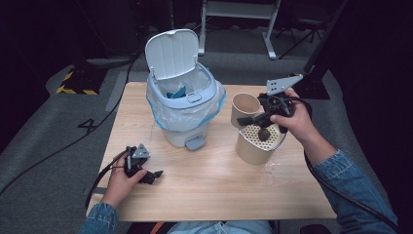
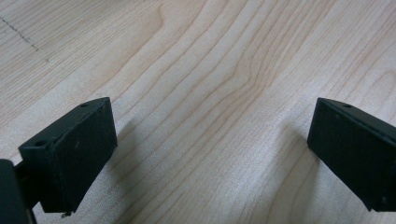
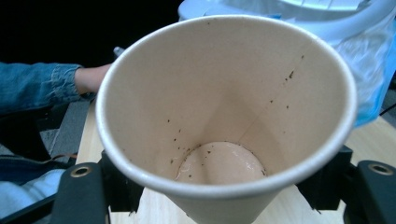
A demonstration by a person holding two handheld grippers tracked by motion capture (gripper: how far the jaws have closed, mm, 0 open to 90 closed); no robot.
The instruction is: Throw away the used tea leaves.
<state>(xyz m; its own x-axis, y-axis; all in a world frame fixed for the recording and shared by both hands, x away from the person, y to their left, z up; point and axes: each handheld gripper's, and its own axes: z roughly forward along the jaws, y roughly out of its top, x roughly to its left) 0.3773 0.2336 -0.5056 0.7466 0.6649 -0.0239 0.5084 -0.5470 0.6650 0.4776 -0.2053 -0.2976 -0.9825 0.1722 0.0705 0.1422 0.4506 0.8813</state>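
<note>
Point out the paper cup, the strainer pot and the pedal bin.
paper cup point(image 3: 224, 116), right gripper view, inner wall.
strainer pot point(image 1: 251, 151), high view, outer side wall.
pedal bin point(image 1: 171, 53), high view, raised lid.

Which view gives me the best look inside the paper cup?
The right gripper view: it looks straight down into the paper cup, showing dark specks on its wall and bottom. In the high view the cup is small, held by the right gripper above the strainer. The left gripper view looks at the table.
</note>
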